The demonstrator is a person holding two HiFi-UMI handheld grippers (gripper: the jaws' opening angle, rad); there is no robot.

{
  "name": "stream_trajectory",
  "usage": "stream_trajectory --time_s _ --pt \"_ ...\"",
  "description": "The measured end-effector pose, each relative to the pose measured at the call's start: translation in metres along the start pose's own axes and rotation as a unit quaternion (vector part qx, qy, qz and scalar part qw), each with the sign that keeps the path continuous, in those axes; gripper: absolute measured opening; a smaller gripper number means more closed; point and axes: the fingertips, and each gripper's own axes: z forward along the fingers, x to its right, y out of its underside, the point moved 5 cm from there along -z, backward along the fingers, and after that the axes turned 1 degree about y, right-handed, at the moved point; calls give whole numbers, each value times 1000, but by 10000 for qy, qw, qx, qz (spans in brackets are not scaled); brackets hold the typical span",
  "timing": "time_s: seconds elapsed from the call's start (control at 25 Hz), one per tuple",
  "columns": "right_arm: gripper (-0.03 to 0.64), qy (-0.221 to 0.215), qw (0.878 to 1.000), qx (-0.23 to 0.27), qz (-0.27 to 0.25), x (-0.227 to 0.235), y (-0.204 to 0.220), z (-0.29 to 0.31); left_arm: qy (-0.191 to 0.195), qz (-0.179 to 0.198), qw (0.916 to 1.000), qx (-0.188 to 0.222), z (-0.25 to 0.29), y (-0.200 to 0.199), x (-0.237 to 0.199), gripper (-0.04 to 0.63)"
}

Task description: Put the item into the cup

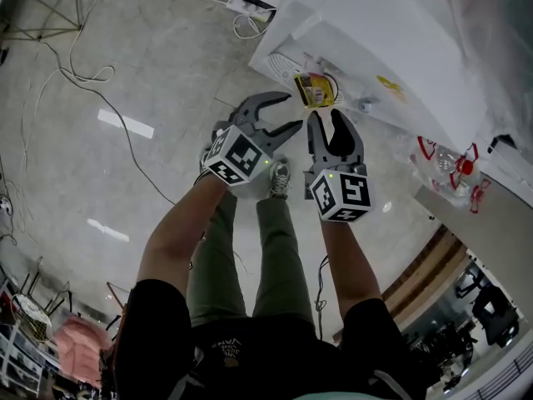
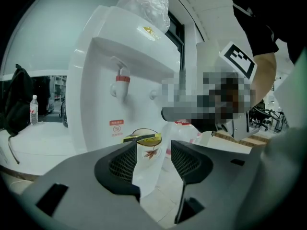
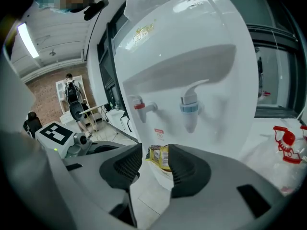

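A white paper cup (image 1: 316, 98) with a leaf print stands on the drip tray of a white water dispenser (image 1: 366, 40). A yellow packet (image 1: 312, 88) lies across the cup's mouth. In the left gripper view the cup (image 2: 146, 159) and the packet (image 2: 143, 139) show beyond the open jaws. The right gripper view has the packet (image 3: 160, 156) in line with its jaws, above the cup (image 3: 165, 175). My left gripper (image 1: 293, 111) and right gripper (image 1: 325, 115) hover side by side just short of the cup. Both are open and hold nothing.
The dispenser has a red tap (image 2: 122, 83) and a blue tap (image 3: 189, 107) above the cup. A plastic bag with bottles (image 1: 454, 165) lies to its right. Cables (image 1: 83, 73) and a power strip (image 1: 246, 8) lie on the floor. A water bottle (image 2: 33, 110) stands beside a black bag (image 2: 17, 99).
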Motion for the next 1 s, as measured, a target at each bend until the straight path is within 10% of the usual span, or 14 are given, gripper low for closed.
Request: stream_trajectory --time_s 0.24,1.0 --pt "77 189 9994 306 -7 -3 -22 -19 -20 109 9997 207 -21 -29 5 147" --pt "52 317 9965 769 -87 -21 -95 -112 -225 142 9969 735 -103 -157 48 32"
